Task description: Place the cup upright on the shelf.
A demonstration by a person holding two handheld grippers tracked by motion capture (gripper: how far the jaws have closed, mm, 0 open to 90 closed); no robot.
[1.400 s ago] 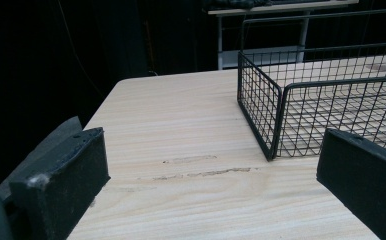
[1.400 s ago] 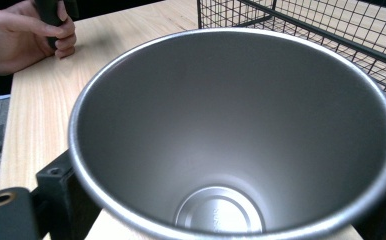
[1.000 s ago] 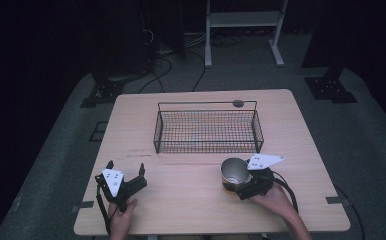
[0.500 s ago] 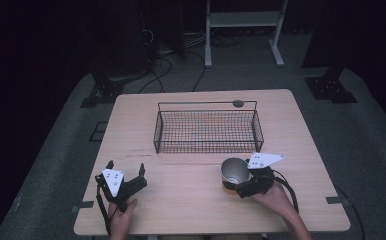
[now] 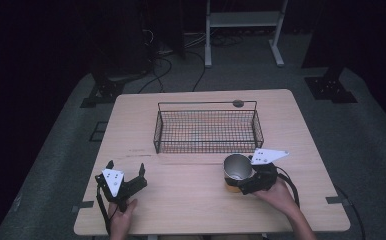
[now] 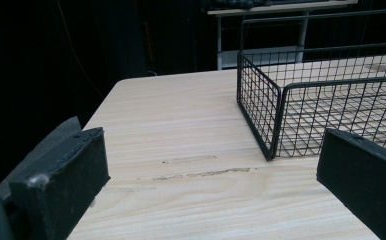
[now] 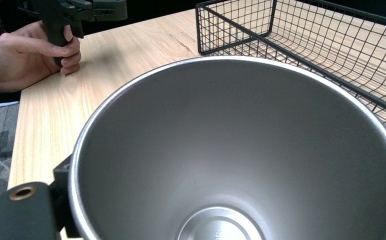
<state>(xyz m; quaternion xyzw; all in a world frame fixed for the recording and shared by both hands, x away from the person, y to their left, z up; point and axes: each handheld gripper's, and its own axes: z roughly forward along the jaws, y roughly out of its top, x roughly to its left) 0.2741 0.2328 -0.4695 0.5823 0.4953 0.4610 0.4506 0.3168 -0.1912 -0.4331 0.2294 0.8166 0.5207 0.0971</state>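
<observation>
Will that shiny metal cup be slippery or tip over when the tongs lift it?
The round silver metal cup looks smooth and polished inside, so it may slip a little. It looks empty and thin-walled, so it is probably light. The right tongs sit at its lower side, below the wide rim, so it might tilt if jerked.

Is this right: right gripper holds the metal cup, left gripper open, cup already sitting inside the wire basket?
Not quite. In the high view the metal cup, held by the right gripper, is in front of the wire basket, outside it. The left gripper is open.
</observation>
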